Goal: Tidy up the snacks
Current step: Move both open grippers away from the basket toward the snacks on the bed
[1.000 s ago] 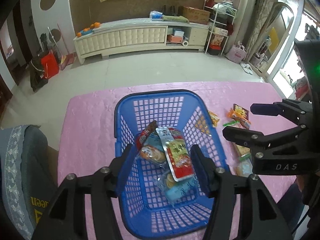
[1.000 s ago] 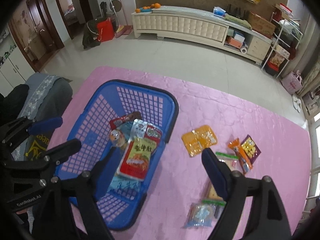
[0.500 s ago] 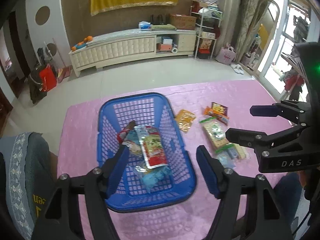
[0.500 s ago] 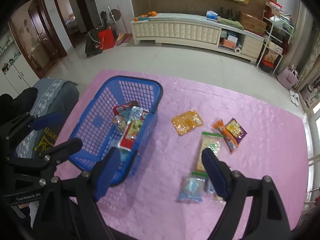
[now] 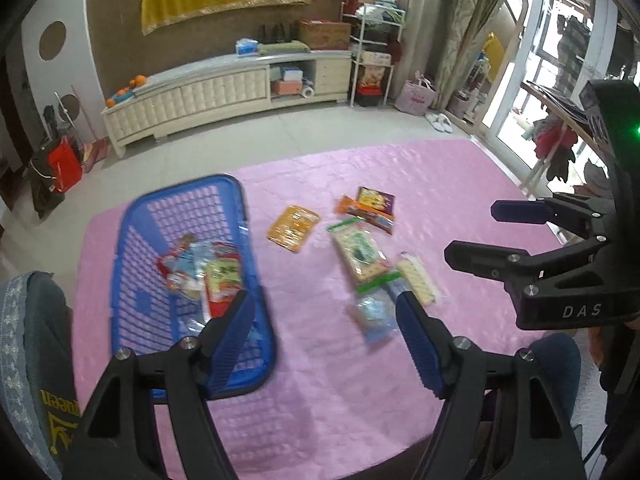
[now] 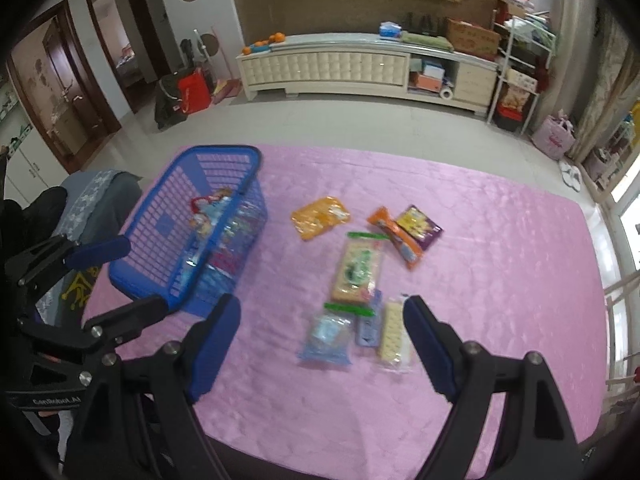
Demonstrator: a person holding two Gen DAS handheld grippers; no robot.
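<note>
Both hand-held grippers, left point(image 5: 324, 320) and right point(image 6: 322, 328), gape empty; blurry snacks point(image 6: 356, 268) below.

One blue basket point(image 6: 160, 216) stands on the pink-covered counter point(image 6: 500, 264), with several snack packets point(image 5: 204, 272) heaped inside, too blurred and overlapped to count. Seven packets lie loose on the counter: one orange point(image 6: 320, 216), one purple point(image 6: 418, 226), one orange stick point(image 6: 396, 236), one green-topped cracker pack point(image 6: 358, 270), one pale-blue bag point(image 6: 326, 338), one small blue packet point(image 6: 370, 326), one white wafer pack point(image 6: 392, 334). Two grippers are in view.
</note>
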